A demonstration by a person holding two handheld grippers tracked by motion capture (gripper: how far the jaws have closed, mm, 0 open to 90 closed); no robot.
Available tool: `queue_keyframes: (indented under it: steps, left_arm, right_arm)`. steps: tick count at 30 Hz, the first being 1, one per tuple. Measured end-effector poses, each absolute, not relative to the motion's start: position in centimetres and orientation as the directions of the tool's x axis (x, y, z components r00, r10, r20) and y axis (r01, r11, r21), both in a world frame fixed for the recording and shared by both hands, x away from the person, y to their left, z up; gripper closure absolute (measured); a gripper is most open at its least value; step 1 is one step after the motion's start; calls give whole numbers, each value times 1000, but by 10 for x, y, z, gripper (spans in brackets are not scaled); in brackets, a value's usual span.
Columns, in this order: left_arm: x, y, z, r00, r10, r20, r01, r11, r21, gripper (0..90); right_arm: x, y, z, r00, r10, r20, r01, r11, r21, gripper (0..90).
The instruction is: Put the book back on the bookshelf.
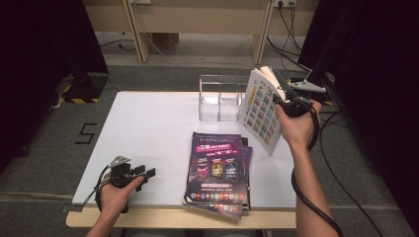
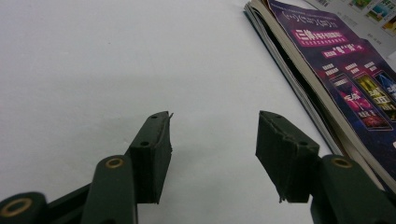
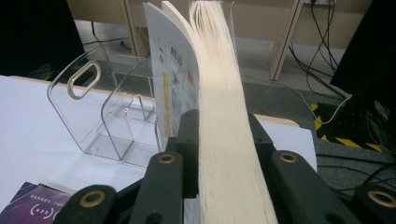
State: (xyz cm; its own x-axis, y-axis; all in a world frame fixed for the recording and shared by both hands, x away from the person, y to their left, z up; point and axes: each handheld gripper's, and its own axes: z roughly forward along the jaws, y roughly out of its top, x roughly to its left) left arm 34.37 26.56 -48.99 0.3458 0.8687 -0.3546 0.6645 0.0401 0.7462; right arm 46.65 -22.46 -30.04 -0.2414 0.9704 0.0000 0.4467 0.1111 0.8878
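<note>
- Covering most of the wooden table (image 1: 148, 219) is a white sheet (image 1: 148, 128), with the bare wood showing as a strip along the near edge.
- Grey carpet (image 1: 44, 148) surrounds the table; a black number mark lies on it to the left, and yellow-and-black hazard tape sits at the far left.
- Dark curtains (image 1: 29, 49) hang on both sides, and cables (image 1: 291, 29) trail over the floor at the back right, near pale furniture legs.
- A clear acrylic holder (image 1: 220, 98) with upright dividers stands at the far edge of the sheet.
- A stack of purple-covered books (image 1: 217, 168) lies flat near the front middle of the sheet.
- The left gripper (image 1: 143, 173) rests low at the front left corner, pointing toward the stack but apart from it; its jaws stand wide apart with nothing between them.
- The right gripper (image 3: 224, 140) is raised at the far right, its forearm reaching up from the near edge.
- Its jaws are clamped on a thick book (image 1: 262, 111), held upright and tilted just beside the holder, above the sheet, pages fanning slightly at the top.
</note>
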Motion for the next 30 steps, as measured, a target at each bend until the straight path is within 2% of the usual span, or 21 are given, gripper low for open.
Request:
queue_keyframes:
  steps: [7, 30]
  left_arm:
    - [345, 266, -491, 341, 869, -358, 666, 46, 745, 447]
    - [343, 269, -488, 335, 874, -351, 658, 49, 751, 447]
  right_arm:
    - [465, -226, -298, -239, 970, 40, 437, 71, 897, 742]
    - [468, -213, -290, -222, 974, 35, 405, 60, 912, 743]
